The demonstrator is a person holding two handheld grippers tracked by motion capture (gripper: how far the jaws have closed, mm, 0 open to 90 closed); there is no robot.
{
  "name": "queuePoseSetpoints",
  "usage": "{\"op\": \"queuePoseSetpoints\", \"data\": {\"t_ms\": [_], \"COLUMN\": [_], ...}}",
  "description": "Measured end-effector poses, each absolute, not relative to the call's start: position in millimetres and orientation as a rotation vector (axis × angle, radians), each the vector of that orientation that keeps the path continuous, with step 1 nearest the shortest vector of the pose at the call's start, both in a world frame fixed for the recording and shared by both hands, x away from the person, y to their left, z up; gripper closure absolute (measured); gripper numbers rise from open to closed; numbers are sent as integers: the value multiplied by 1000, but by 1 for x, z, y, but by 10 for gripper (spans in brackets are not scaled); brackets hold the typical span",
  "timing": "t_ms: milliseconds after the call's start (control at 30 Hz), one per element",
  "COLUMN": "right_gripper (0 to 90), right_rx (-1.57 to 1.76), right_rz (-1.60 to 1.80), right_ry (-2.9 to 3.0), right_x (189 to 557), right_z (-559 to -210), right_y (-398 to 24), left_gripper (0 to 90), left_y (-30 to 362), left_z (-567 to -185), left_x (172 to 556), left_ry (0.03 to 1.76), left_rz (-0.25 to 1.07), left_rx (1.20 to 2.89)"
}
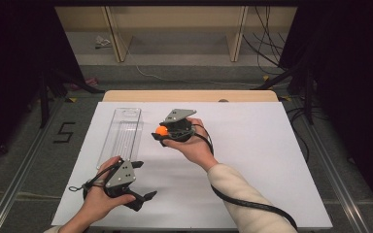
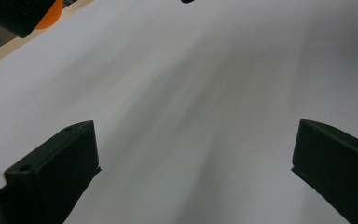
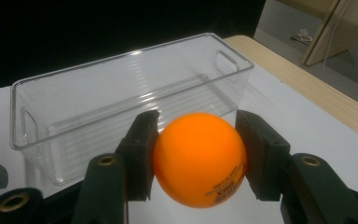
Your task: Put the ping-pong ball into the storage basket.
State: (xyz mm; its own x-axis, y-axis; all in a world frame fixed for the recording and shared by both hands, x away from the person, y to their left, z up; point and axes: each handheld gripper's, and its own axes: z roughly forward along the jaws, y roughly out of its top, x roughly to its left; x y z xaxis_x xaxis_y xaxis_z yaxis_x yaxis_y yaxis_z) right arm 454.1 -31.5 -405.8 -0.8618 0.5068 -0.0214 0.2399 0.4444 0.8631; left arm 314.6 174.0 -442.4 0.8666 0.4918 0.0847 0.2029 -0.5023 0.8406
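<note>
A: Two tools are seen over the white-covered counter point(image 1: 252, 160). What is carried by the right tool point(image 1: 159, 134)?

B: A smooth orange plastic ball point(image 3: 199, 158) with dark print near its bottom is pinched between the two black pads point(image 3: 142, 151), one pressed on each side at about mid-height. By a grip across the widest part the ball is probably kept from rolling out, and its top and bottom are left free.

A: Where is the ball placed relative to the container?

B: It is held clear of the counter, just beside the long clear plastic bin point(image 1: 121, 133), at about 3 o'clock of the bin in the high view. In the right tool view the bin's open top lies beyond the ball, toward 11 o'clock, so the ball is judged to be lined up for a drop into it.

A: And the left tool point(image 1: 143, 182)?

B: Its jaws are spread wide, with nothing but bare white surface between them. It is held low at the near edge of the counter, toward 6 o'clock of the bin, probably parked there so that the path to the bin is left free.

A: What is called for next?

B: A short carry over the bin's near wall is judged necessary before release; a drop from too high could send a light ball bouncing out.
</note>
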Motion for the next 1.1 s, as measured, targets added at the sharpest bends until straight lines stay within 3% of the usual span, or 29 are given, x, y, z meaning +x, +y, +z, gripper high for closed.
{"op": "queuePoseSetpoints", "data": {"t_ms": [1100], "right_gripper": [515], "right_rx": [617], "right_rz": [1373], "right_ry": [2440], "right_x": [463], "right_z": [-398], "right_y": [-10], "left_gripper": [0], "left_y": [174], "left_z": [-442], "left_x": [314], "left_ry": [501], "left_rz": [393], "left_rx": [2102]}}
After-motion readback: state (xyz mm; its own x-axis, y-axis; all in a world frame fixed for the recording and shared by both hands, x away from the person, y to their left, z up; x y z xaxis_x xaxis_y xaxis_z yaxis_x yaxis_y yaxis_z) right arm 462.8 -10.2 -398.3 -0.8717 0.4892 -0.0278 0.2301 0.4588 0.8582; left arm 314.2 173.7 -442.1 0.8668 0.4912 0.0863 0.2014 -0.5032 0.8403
